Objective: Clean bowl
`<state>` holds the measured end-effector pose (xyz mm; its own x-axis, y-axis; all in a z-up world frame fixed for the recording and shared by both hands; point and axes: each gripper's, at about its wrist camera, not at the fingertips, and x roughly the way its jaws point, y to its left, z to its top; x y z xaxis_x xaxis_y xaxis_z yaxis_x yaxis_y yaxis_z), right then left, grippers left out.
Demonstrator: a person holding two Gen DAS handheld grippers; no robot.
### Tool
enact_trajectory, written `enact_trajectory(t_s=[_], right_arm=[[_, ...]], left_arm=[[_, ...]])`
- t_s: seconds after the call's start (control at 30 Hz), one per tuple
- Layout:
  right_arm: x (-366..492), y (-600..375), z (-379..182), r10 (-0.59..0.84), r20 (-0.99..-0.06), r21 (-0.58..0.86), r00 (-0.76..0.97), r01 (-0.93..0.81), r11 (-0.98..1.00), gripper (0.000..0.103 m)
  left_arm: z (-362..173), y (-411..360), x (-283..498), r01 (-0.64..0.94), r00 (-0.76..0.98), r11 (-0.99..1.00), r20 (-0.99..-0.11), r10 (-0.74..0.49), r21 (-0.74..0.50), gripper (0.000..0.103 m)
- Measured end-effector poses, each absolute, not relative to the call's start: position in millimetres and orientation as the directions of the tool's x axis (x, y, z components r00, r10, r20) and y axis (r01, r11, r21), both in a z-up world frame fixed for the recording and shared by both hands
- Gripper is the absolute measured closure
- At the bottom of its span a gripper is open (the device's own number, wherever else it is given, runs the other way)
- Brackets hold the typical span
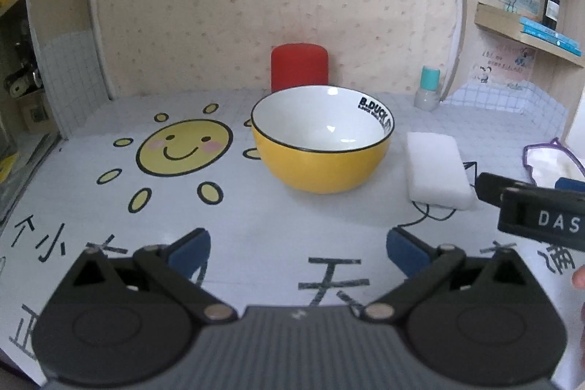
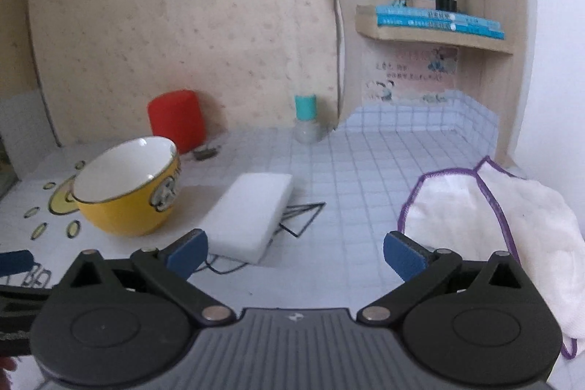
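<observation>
White sponge (image 1: 437,170) just beside bowl (image 1: 321,148)

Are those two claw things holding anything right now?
No. The left gripper and right gripper are both open and empty; bowl and sponge sit untouched.

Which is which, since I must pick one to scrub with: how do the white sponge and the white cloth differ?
The sponge is a flat rectangular block with straight edges; the cloth is soft, crumpled and without fixed shape. The sponge is plain white all over; the cloth has a purple stitched hem. The sponge lies just right of the bowl; the cloth lies farther right. Both are white, lie on the tabletop and are unheld.
</observation>
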<state>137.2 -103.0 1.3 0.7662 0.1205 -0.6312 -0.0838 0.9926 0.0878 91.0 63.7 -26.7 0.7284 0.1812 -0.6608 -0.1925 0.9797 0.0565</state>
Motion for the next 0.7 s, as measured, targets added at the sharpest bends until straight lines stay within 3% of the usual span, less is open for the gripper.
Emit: enact_trajectory(t_s=[0.23, 0.7], right_arm=[[127.3, -96.8, 11.6, 0.085, -0.631, -0.005, 0.771, -0.113, 0.994, 0.000], [127.9, -99.8, 10.5, 0.050, -0.675, 0.005, 0.736, -0.062, 0.998, 0.000]], left_arm=[[-21.1, 57.7, 84.2, -0.196, 0.734, 0.977, -0.648, 0.203, 0.084, 0.000], [-14.1, 47.9, 75.2, -0.181, 0.731, 0.980, -0.655, 0.191, 0.083, 0.000]])
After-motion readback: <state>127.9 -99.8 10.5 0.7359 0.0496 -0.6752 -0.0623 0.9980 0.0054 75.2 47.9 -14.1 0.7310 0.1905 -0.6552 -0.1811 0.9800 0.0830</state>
